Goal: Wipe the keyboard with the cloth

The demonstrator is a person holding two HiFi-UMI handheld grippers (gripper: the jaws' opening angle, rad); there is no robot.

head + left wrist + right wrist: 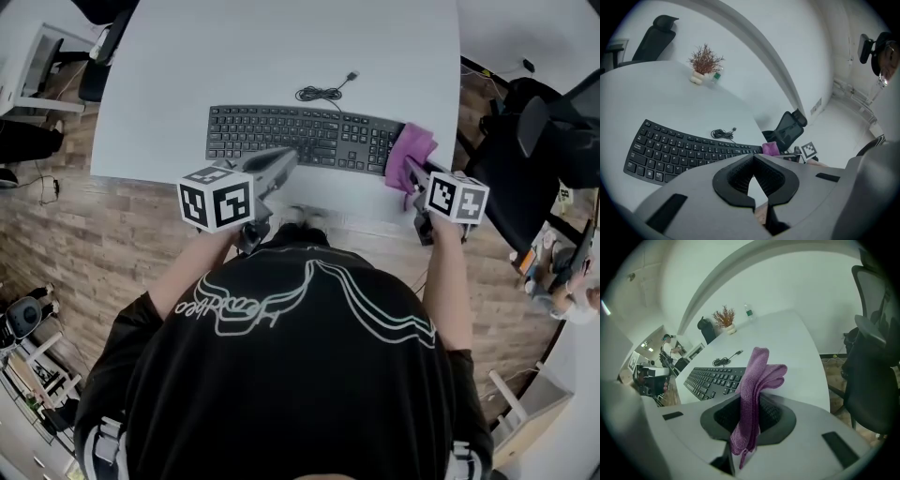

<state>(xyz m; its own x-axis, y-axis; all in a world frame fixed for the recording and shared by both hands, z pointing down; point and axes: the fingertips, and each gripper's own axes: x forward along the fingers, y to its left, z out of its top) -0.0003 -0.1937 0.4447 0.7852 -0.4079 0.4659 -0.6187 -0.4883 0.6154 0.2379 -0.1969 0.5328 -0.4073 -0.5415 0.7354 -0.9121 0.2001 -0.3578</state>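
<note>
Right tool (751, 401) clamps the purple cloth (758, 376) at the keyboard's (300, 137) 3 o'clock end, seemingly poised to sweep; left tool (753, 159) closed, empty.

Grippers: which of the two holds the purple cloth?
The right gripper: its jaws clamp the purple cloth, while the left gripper is shut and empty.

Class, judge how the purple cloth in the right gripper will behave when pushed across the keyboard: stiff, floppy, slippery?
Probably floppy: the purple cloth folds over above the right gripper pinching it. Likely light, since a narrow pinch holds it. Its textured weave should drag, not slip, on the keyboard.
</note>
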